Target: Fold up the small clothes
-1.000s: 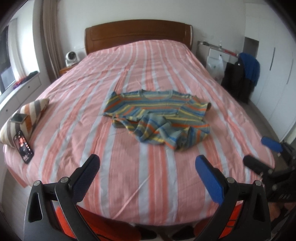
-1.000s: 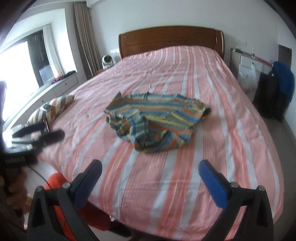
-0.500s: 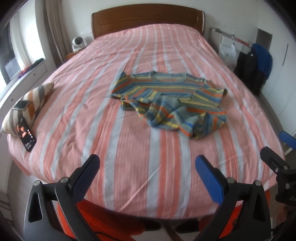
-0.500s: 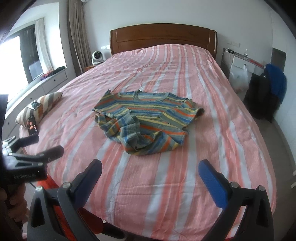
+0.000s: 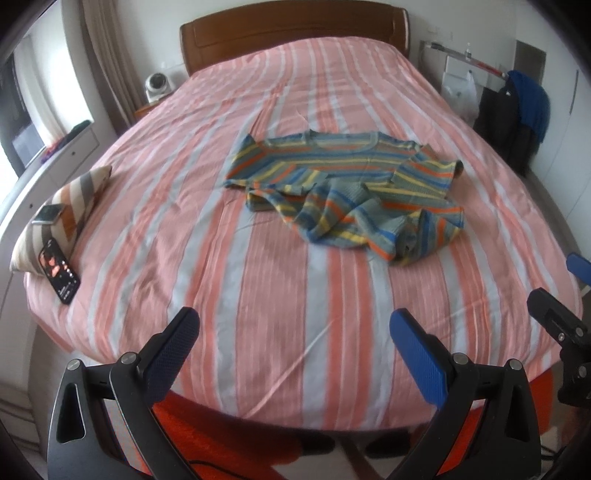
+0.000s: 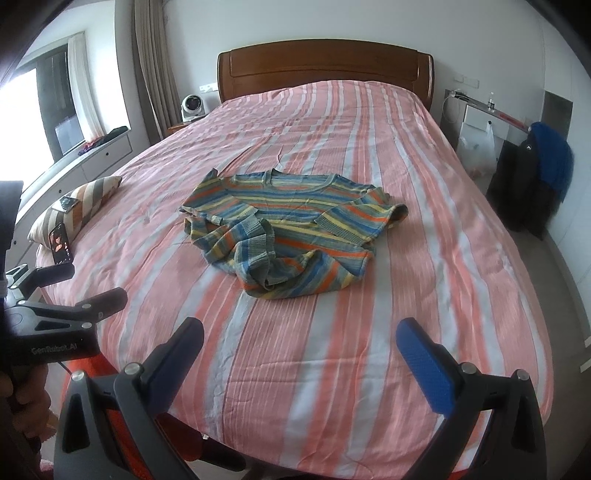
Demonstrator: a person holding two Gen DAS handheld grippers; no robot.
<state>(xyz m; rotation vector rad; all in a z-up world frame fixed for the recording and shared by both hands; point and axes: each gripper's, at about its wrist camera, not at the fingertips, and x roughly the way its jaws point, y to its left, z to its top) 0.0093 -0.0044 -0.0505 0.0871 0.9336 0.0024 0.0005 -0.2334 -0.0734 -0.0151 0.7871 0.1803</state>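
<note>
A small striped knit shirt (image 5: 343,188), blue, yellow and orange, lies crumpled in the middle of the bed (image 5: 258,280); its neck points to the headboard and its lower part is bunched up. It also shows in the right wrist view (image 6: 291,229). My left gripper (image 5: 295,339) is open and empty, held over the foot edge of the bed, well short of the shirt. My right gripper (image 6: 301,347) is open and empty, also at the foot edge. The left gripper shows at the left of the right wrist view (image 6: 62,299).
A striped pillow (image 5: 62,210) with a phone (image 5: 61,269) leaning on it lies at the bed's left edge. A wooden headboard (image 5: 295,33) stands at the far end. Dark clothes (image 5: 517,114) hang right of the bed. A window ledge (image 6: 85,155) runs along the left.
Both grippers have drawn back and risen slightly, so more of the bed's foot edge shows. The shirt has not moved. Both stay open.
</note>
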